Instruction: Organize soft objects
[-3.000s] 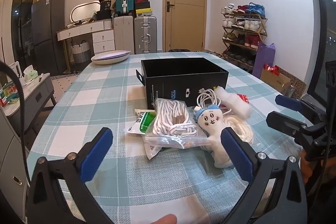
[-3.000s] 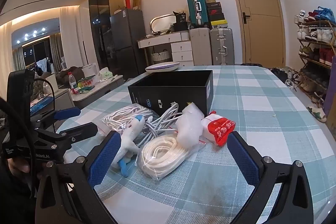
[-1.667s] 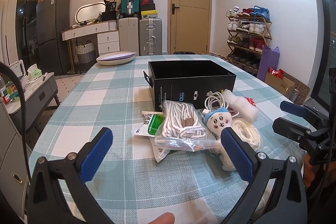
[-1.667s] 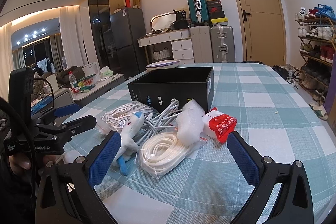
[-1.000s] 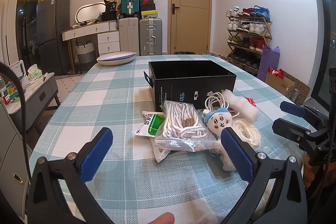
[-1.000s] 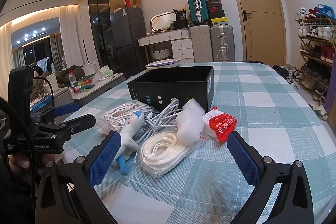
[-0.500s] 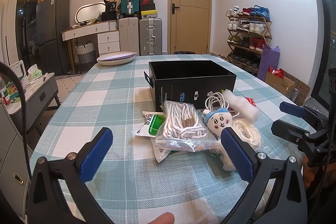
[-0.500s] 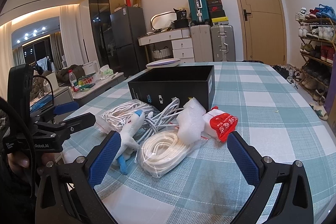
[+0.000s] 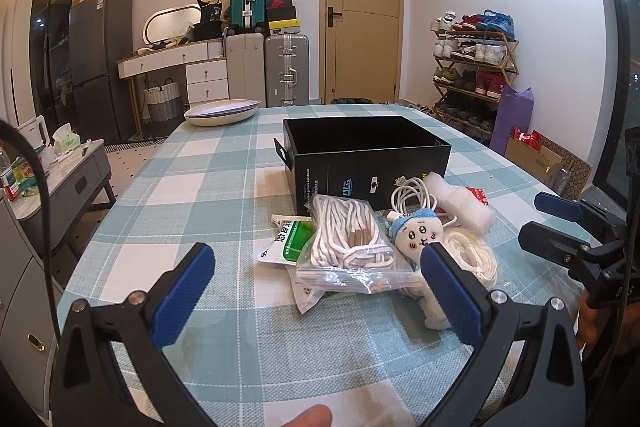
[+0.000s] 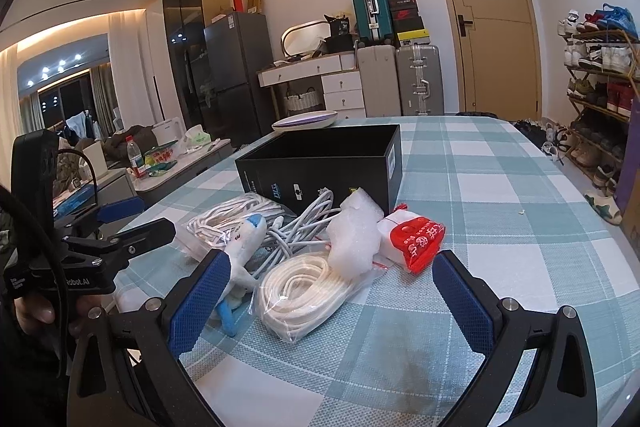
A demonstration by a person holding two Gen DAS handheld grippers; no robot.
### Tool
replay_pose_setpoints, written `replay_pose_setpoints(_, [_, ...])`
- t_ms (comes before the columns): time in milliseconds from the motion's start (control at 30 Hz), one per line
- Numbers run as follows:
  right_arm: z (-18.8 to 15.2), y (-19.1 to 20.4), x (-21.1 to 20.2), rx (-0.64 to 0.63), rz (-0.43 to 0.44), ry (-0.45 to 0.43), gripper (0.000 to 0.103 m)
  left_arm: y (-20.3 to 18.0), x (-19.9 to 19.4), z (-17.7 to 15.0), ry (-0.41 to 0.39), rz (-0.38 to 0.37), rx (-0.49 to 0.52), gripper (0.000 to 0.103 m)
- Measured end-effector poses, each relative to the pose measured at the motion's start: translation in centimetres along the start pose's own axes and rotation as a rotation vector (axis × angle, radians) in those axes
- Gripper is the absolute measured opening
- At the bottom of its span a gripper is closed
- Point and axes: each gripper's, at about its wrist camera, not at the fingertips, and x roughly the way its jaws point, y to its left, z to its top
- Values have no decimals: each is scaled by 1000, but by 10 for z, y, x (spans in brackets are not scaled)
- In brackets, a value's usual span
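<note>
While the checked teal-and-white table (image 9: 192, 187) shows bare cloth to the left and far right, the soft things crowd just near the open black cardboard box (image 9: 366, 163). The white plush doll with blue cap (image 9: 416, 231) is partly hidden behind the left claw (image 9: 316, 291), which hangs released and holds nothing. The right claw (image 10: 330, 301), likewise spread, hovers near the bagged white rope coil (image 10: 308, 291).

Bare bench (image 9: 200, 195) lies ahead of my left fingers (image 9: 186, 289); the heap of bagged ropes (image 9: 346, 241) blocks the black box (image 9: 366, 157).
</note>
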Motion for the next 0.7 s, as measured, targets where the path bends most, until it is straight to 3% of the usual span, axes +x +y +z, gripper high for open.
replay_pose_setpoints(500, [14, -9, 9, 13, 13, 37, 103, -3, 4, 5, 8, -2, 22, 103])
replay_pose_setpoints(700, [16, -17, 19, 36, 11, 100, 103, -3, 9, 10, 25, -11, 39, 103])
